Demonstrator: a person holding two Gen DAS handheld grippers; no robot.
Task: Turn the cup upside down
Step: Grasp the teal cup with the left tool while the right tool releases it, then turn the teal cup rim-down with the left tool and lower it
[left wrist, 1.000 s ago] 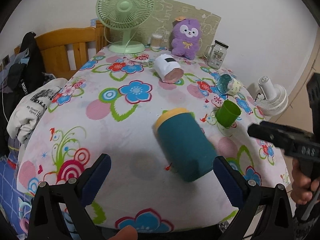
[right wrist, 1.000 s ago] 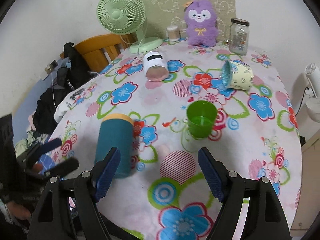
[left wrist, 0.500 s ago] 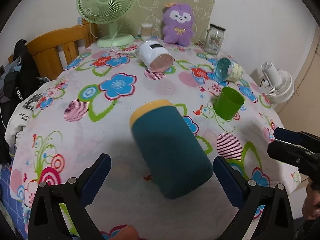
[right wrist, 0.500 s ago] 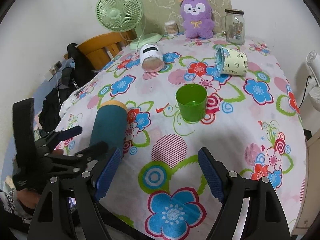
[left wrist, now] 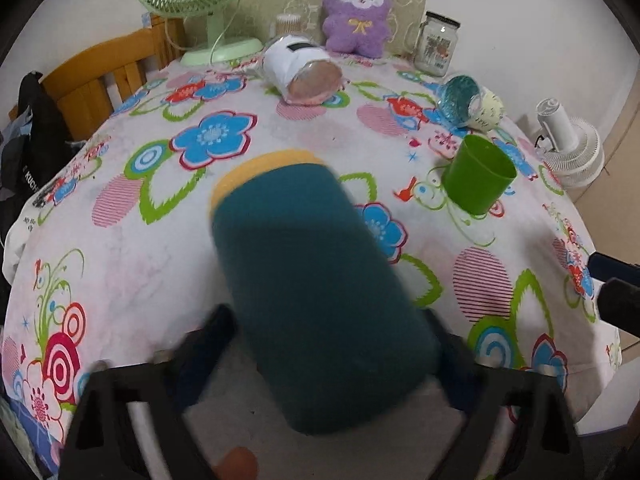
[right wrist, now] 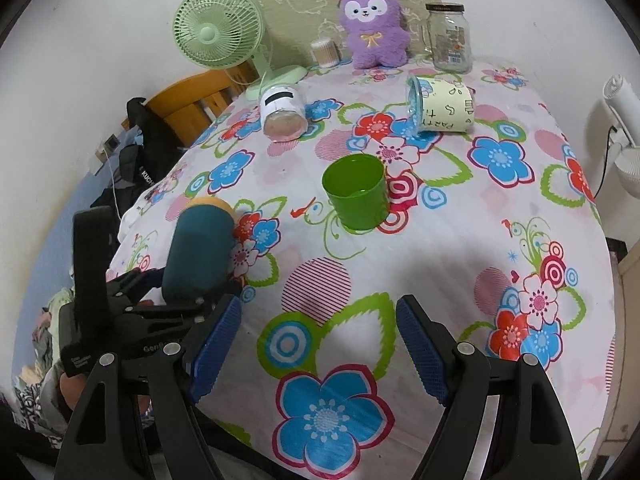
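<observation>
A teal cup with a yellow rim (left wrist: 316,280) lies on its side on the flowered tablecloth (left wrist: 160,264), rim pointing away. My left gripper (left wrist: 328,344) has its two fingers against the cup's sides near its base; the view is blurred by motion. The right wrist view shows the same cup (right wrist: 200,248) held between the left gripper's fingers (right wrist: 160,300) at the table's left edge. My right gripper (right wrist: 318,352) is open and empty above the near part of the table.
A green cup (right wrist: 356,192) stands upright mid-table. A yellow-and-blue paper cup (right wrist: 440,108) and a white cup (right wrist: 282,114) lie on their sides farther back. A green fan (right wrist: 220,36), a purple plush (right wrist: 374,24) and a glass jar (right wrist: 450,38) stand along the back.
My left gripper has moved forward over the teal cup and its fingers have closed in onto the cup's sides. My right gripper has stayed open and drawn back a little.
</observation>
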